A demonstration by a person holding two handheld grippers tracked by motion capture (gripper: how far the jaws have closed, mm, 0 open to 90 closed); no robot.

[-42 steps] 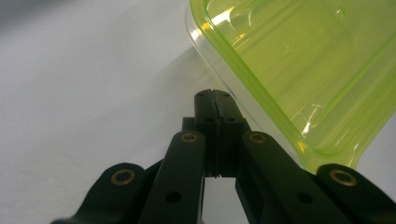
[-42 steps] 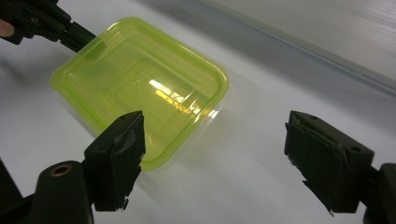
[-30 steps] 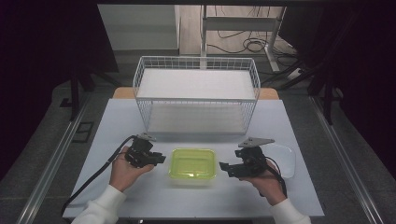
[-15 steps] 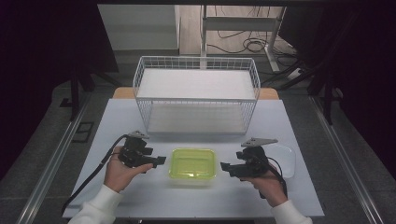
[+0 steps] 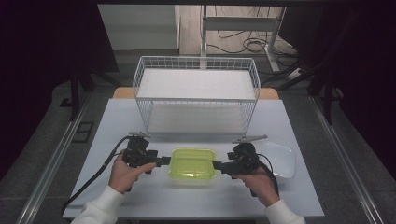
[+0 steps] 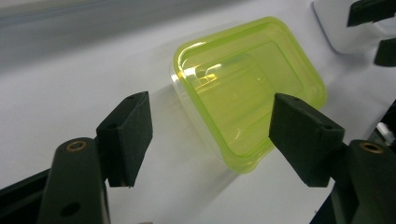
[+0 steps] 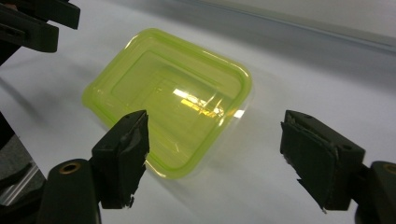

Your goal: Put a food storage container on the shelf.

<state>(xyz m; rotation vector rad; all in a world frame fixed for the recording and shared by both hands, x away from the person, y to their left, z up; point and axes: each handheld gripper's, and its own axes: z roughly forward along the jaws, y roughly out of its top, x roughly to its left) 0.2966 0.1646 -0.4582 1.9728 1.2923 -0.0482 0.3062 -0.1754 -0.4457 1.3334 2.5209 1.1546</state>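
A clear box with a yellow-green lid (image 5: 193, 164) lies flat on the white table near its front edge. My left gripper (image 5: 163, 162) sits just off the box's left side, jaws open and pointing at it. In the left gripper view the green-lidded box (image 6: 243, 93) lies beyond the gap between the pads (image 6: 127, 135), untouched. My right gripper (image 5: 217, 166) faces the box's right side, also open. From the right gripper view the green-lidded box (image 7: 170, 100) spreads ahead of the left pad (image 7: 125, 151), with nothing gripped.
A white wire basket (image 5: 196, 93) stands behind the box at the table's middle. A clear lidless container (image 5: 279, 158) rests to the right of my right hand. The left gripper's cable (image 5: 88, 182) trails off the front left.
My left gripper has swung rightward and slightly nearer, closing in on the box's left side. The right gripper has barely shifted. The box has stayed put.
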